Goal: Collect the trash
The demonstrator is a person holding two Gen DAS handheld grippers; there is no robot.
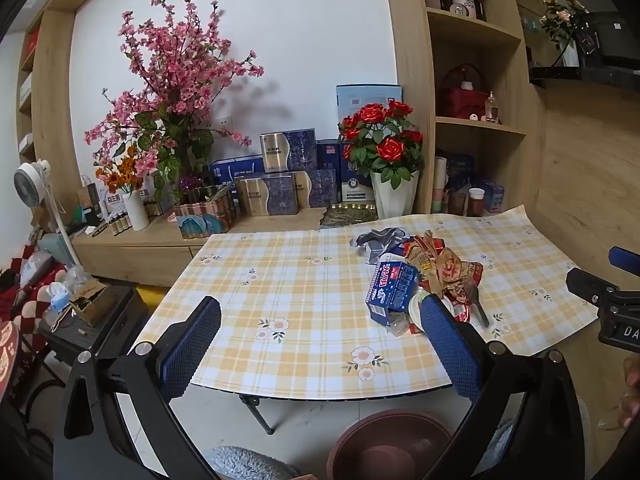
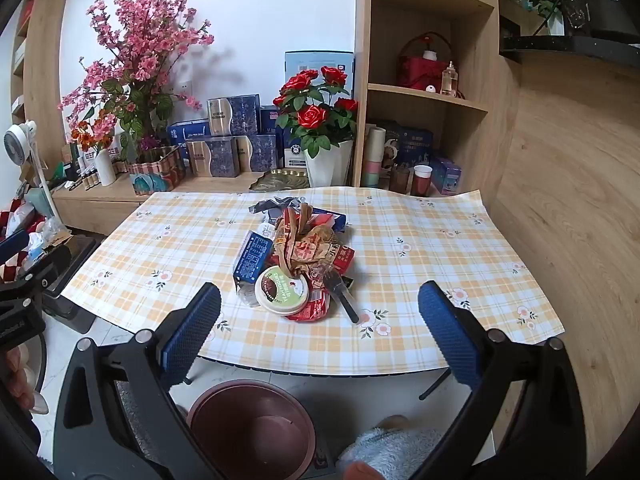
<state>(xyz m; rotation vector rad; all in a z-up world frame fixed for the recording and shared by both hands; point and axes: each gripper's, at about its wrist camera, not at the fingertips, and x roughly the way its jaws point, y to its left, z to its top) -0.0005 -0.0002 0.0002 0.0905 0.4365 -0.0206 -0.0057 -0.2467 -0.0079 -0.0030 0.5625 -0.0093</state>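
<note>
A pile of trash lies on the table with the yellow checked cloth: a blue carton, a round green-rimmed lid, crumpled brown paper bag, red wrappers, a black fork and crumpled silver paper. The pile also shows in the left wrist view, right of centre. A brown bin stands on the floor below the table's front edge. My left gripper is open and empty, left of the pile. My right gripper is open and empty, in front of the pile.
A wooden sideboard behind the table holds pink blossom flowers, red roses in a white pot and blue boxes. Shelves stand at the right. A white fan and a black stool with clutter are at the left.
</note>
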